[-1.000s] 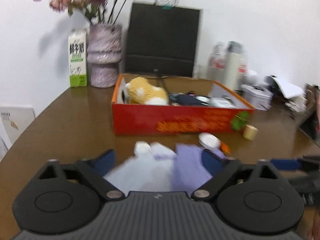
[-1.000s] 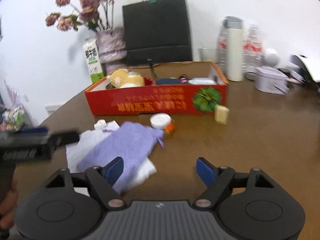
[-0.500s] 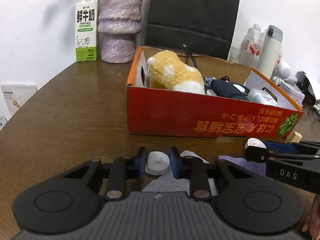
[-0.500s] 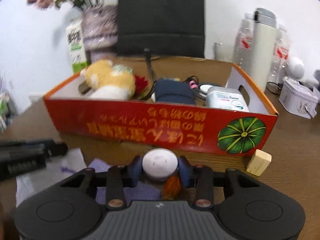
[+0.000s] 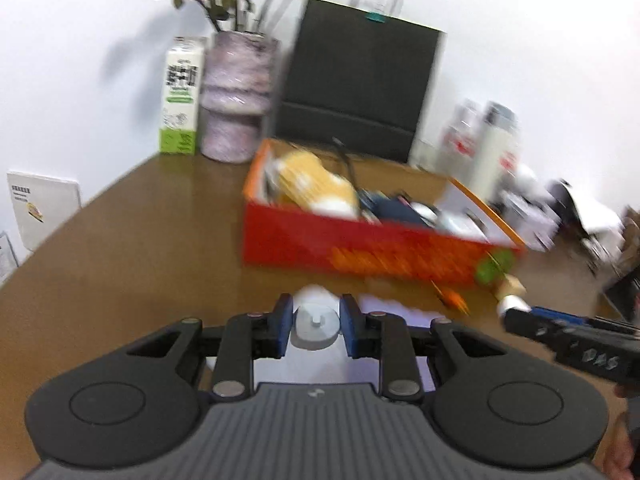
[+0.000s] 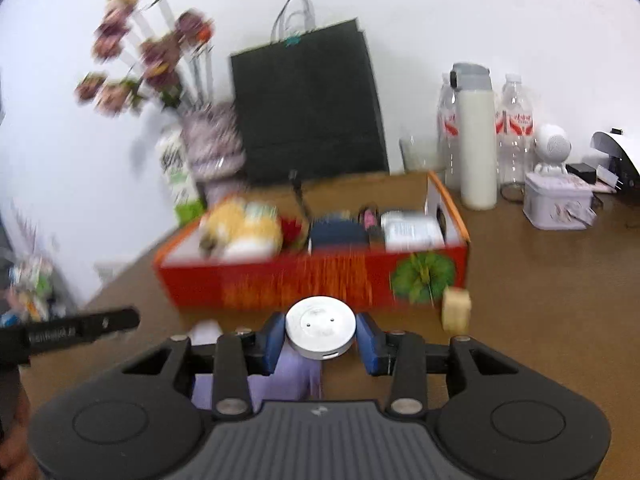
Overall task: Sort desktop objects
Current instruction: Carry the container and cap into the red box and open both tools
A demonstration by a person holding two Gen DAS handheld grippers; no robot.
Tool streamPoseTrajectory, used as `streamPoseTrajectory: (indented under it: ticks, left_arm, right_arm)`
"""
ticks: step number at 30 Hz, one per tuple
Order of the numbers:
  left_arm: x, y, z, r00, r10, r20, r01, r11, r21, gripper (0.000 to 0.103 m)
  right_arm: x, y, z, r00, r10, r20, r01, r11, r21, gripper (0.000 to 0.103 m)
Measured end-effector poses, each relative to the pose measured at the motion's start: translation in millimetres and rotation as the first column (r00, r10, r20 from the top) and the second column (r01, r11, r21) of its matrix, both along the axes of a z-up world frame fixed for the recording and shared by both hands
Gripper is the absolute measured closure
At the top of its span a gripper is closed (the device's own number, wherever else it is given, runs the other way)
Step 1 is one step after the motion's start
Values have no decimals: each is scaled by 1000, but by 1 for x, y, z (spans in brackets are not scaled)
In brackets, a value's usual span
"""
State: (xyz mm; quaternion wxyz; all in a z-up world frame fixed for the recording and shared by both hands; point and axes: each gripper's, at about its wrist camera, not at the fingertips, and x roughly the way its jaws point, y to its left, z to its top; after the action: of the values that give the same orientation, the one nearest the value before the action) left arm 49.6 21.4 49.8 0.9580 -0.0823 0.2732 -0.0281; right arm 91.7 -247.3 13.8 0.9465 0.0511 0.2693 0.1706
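My left gripper [image 5: 315,324] is shut on a small white cap-shaped object [image 5: 314,326] and holds it above the brown table, in front of the red cardboard box [image 5: 360,244]. My right gripper [image 6: 320,338] is shut on a round white disc [image 6: 320,326], lifted above a purple cloth [image 6: 288,376], in front of the same red box [image 6: 312,280]. The box holds a yellow plush toy [image 6: 244,228], a dark pouch [image 6: 338,234] and other items. The right gripper shows at the right of the left wrist view [image 5: 516,312].
A beige block [image 6: 456,308] and a small orange item [image 5: 452,300] lie by the box front. Behind stand a black paper bag [image 6: 308,108], flower vase [image 5: 238,96], milk carton [image 5: 182,96], white thermos [image 6: 476,140], water bottles and a tin [image 6: 558,204].
Both grippers have lifted and pulled back from the table with their white objects held. One second ago both were open above the cloth and paper.
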Motion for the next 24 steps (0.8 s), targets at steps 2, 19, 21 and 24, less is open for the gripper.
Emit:
streamPoseTrajectory:
  ticks: [2, 19, 21, 24]
  left_arm:
    - [-22, -12, -6, 999, -31, -18, 31, 1000, 3, 77]
    - [-120, -41, -11, 992, -106, -63, 106, 994, 6, 77]
    - [-118, -39, -12, 992, -106, -70, 106, 994, -1, 77]
    - [-113, -37, -14, 991, -103, -83, 102, 995, -11, 77]
  right_arm:
    - [-29, -3, -10, 1000, 7, -24, -8, 999, -38, 65]
    - [-170, -3, -2, 997, 75, 12, -73, 990, -119, 65]
    - [-168, -4, -1, 998, 69, 11, -68, 991, -116, 65]
    - [-164, -4, -3, 998, 65, 3, -65, 992, -110, 65]
